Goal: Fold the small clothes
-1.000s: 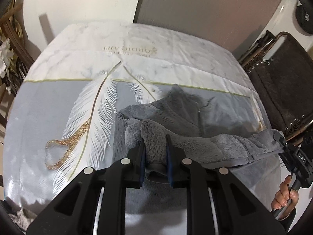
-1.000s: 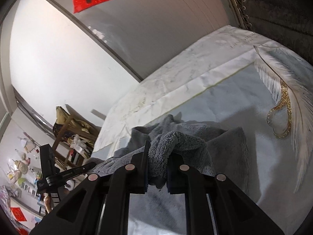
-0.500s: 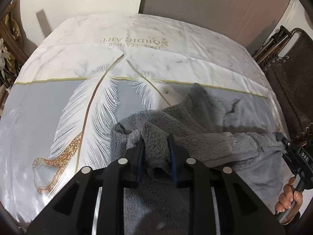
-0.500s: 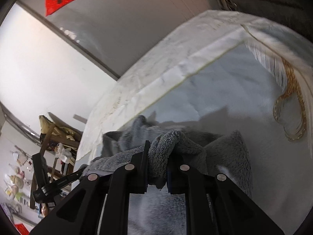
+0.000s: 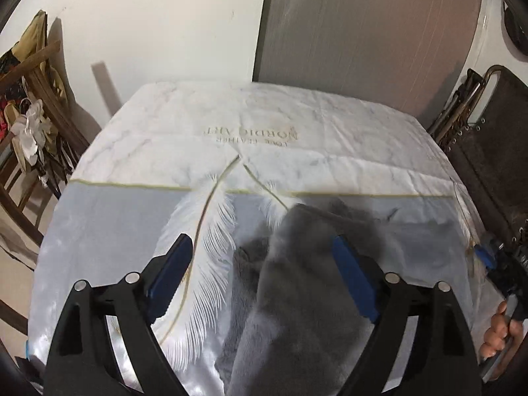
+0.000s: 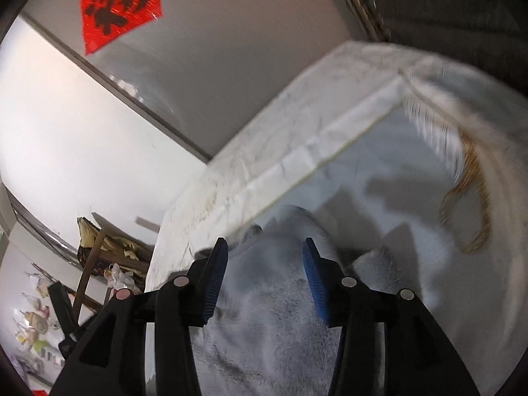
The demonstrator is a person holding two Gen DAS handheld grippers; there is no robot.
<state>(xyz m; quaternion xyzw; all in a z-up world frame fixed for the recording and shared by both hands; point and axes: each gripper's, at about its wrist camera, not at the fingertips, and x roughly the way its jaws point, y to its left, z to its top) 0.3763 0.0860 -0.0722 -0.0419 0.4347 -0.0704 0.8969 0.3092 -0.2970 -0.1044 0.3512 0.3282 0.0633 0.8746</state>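
Both grippers have let go: the left gripper point(image 5: 260, 277) and right gripper point(image 6: 264, 277) gape wide, holding nothing, where each pinched a fold of the grey fleece garment point(image 5: 297, 297) half a second ago. It now lies folded over itself on the feather-print counter point(image 5: 132, 217), so this fold looks finished.

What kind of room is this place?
Probably a room in a home: a feather-print quilt holds a grey fleece garment, a wooden chair is piled with clothes, and a red paper decoration hangs on the door.
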